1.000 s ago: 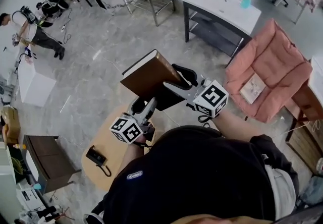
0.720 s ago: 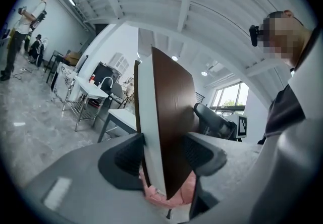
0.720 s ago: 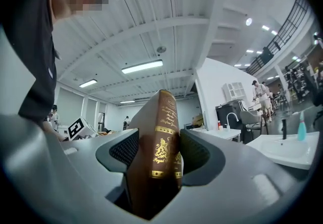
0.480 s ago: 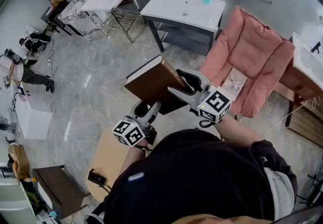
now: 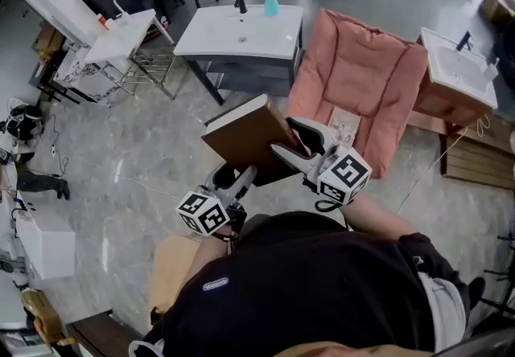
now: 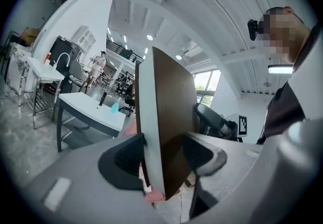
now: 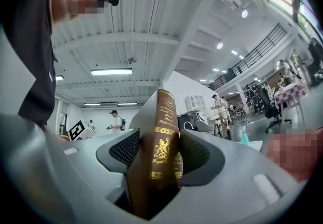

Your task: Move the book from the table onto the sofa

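Two grippers hold one brown book [image 5: 245, 138] in the air in front of the person's chest, above the grey floor [image 5: 145, 146]. It rests on neither the tabletop nor the sofa.

The left gripper [image 5: 233, 177] takes the book at its near lower edge. In the left gripper view its fingers [image 6: 126, 160] pinch the book [image 6: 169, 117] from both sides. One pad lies against the pale page block and the other against the brown cover.

The right gripper [image 5: 288, 138] grips the book's right-hand side. In the right gripper view its fingers [image 7: 126, 150] press on either side of the spine [image 7: 162, 147], which carries gold lettering and stands upright between the pads.

From the head view the book lies tilted, cover upward, with its white page edge turned to the upper left.

The pink sofa [image 5: 370, 74] stands just beyond the book, to its upper right, with a small paper [image 5: 346, 124] lying on the seat. Part of a light wooden tabletop [image 5: 170, 263] shows at the lower left, beside the person's body and well apart from the book.

A white sink unit [image 5: 241, 32] with a blue spray bottle [image 5: 270, 0] stands to the left of the sofa.
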Action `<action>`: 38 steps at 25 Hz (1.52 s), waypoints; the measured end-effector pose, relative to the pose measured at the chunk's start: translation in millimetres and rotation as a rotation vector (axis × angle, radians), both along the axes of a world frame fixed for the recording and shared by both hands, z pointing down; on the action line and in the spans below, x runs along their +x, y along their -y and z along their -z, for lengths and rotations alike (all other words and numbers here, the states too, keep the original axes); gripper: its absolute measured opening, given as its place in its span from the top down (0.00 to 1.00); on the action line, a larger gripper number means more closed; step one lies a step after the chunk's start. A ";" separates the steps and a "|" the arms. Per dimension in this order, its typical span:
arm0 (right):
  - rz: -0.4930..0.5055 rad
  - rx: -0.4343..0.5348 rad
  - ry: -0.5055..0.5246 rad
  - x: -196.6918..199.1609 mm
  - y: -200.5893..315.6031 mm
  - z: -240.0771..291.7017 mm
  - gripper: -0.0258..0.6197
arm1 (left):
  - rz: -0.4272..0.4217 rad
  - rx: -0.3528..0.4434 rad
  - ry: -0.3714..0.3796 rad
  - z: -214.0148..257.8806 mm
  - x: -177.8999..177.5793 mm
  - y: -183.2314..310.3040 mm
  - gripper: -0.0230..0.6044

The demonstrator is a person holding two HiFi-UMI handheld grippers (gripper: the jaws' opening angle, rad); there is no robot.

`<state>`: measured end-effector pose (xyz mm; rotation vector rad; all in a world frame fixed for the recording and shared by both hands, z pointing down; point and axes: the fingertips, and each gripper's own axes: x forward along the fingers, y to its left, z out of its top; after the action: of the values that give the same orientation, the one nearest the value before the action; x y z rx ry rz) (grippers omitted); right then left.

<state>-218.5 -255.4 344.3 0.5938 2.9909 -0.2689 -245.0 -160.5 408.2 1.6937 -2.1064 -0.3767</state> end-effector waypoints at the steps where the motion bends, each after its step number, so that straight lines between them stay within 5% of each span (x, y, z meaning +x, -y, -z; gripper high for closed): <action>1: -0.017 0.003 -0.005 0.2 4.7 -2.0 0.54 | -0.020 0.000 -0.005 -2.5 -1.6 5.5 0.56; 21: -0.357 0.061 -0.097 -129.8 43.4 -9.6 0.55 | -0.393 0.043 -0.085 -21.7 -157.0 66.6 0.56; 30: -0.525 0.031 -0.152 -132.2 75.1 -31.0 0.55 | -0.569 0.007 -0.128 -45.2 -167.9 107.4 0.56; 38: -0.598 -0.028 -0.159 -98.7 156.8 -56.8 0.55 | -0.654 -0.068 -0.137 -69.7 -138.3 189.9 0.56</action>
<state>-317.2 -412.2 401.1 -0.3485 3.1252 -0.3172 -383.3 -350.5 477.9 2.1155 -1.3466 -0.2048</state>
